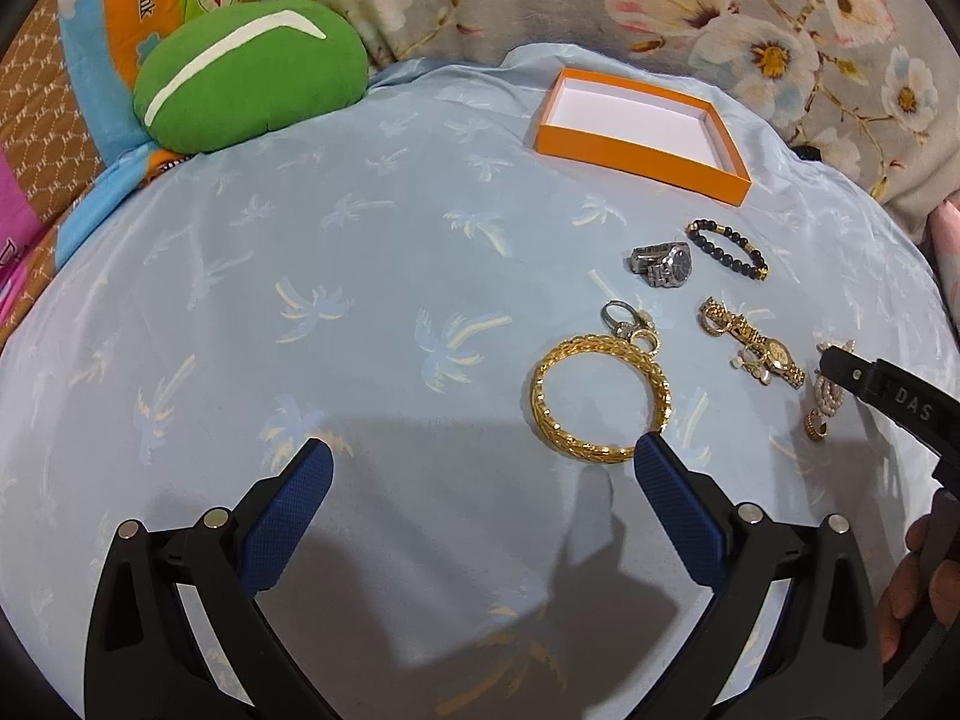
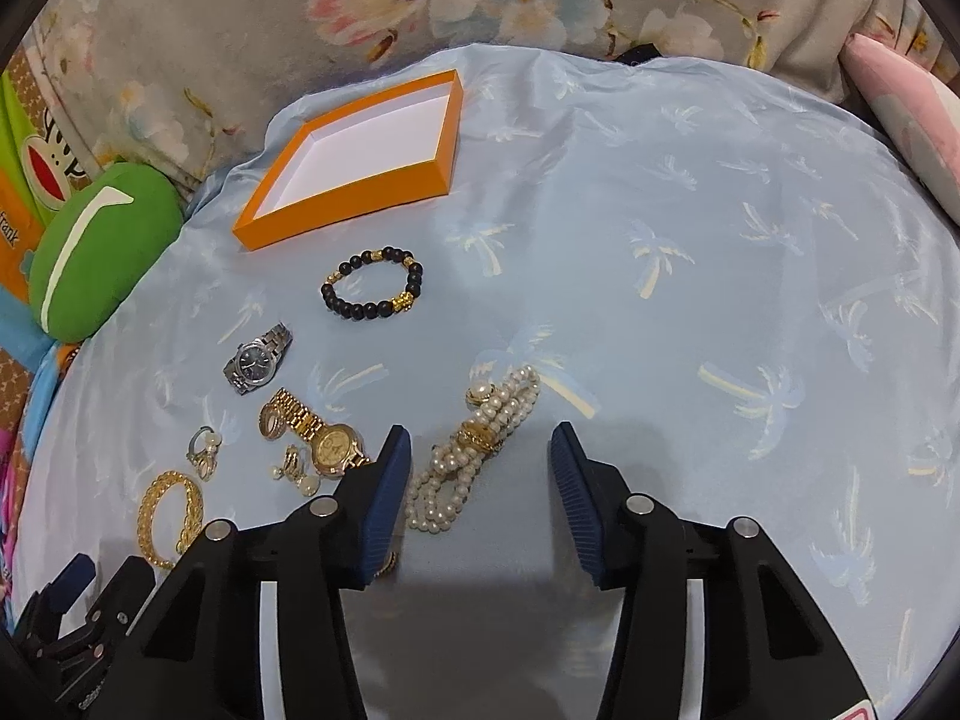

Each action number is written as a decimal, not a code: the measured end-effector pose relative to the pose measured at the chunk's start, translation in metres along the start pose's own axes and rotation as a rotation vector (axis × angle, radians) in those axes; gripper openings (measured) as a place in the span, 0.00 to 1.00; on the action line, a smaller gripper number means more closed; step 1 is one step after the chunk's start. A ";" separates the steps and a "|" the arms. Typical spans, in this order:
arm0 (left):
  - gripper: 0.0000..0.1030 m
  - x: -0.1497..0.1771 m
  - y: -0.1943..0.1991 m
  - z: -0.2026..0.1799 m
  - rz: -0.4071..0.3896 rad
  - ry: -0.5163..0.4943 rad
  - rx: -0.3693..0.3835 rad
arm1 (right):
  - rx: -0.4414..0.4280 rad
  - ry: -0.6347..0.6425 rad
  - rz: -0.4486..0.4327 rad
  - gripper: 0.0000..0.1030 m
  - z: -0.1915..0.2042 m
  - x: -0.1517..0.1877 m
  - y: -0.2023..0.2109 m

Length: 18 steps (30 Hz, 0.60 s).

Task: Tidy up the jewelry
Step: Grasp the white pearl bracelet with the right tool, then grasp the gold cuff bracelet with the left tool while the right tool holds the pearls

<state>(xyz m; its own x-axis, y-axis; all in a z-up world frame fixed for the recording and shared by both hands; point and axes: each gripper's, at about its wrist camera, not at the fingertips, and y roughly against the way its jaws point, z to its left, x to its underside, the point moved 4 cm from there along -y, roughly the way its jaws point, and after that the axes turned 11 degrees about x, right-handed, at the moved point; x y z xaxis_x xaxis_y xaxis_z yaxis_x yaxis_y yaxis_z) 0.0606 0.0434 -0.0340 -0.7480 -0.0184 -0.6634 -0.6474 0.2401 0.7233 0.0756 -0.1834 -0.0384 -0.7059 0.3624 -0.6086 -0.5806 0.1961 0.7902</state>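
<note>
An empty orange box (image 1: 636,147) (image 2: 354,186) with a white inside lies at the back of the light blue cloth. Before it lie a black bead bracelet (image 1: 727,248) (image 2: 372,280), a silver watch (image 1: 663,264) (image 2: 258,358), a gold watch (image 1: 755,343) (image 2: 315,433), a gold bangle (image 1: 600,399) (image 2: 170,517), rings (image 1: 630,321) (image 2: 204,451), earrings (image 2: 294,471) and a pearl bracelet (image 2: 471,450) (image 1: 831,393). My left gripper (image 1: 483,459) is open; its right fingertip touches the bangle's near edge. My right gripper (image 2: 482,444) is open, its fingers on either side of the pearl bracelet.
A green cushion (image 1: 252,75) (image 2: 99,252) sits at the back left beside colourful printed fabric (image 1: 120,6). A floral cover (image 1: 750,30) (image 2: 420,6) rises behind the cloth. A pink cushion (image 2: 912,120) is at the far right.
</note>
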 end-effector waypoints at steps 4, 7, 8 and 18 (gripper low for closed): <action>0.95 0.000 -0.001 0.000 0.004 -0.007 0.005 | 0.021 0.021 -0.003 0.30 0.005 -0.006 -0.005; 0.95 0.001 -0.001 -0.001 0.008 -0.013 0.012 | 0.033 0.031 -0.003 0.24 0.006 -0.005 -0.006; 0.95 0.000 -0.002 -0.002 0.010 -0.012 0.013 | 0.034 0.030 -0.002 0.22 0.004 -0.005 -0.006; 0.95 0.001 -0.003 -0.004 0.016 -0.022 0.023 | 0.013 0.013 -0.001 0.14 -0.009 0.002 0.002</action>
<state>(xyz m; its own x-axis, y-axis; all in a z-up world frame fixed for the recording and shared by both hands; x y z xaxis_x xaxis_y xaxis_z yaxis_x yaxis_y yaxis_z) 0.0610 0.0387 -0.0356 -0.7549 0.0065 -0.6558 -0.6315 0.2627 0.7295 0.0689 -0.1905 -0.0386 -0.7105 0.3507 -0.6100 -0.5761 0.2078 0.7905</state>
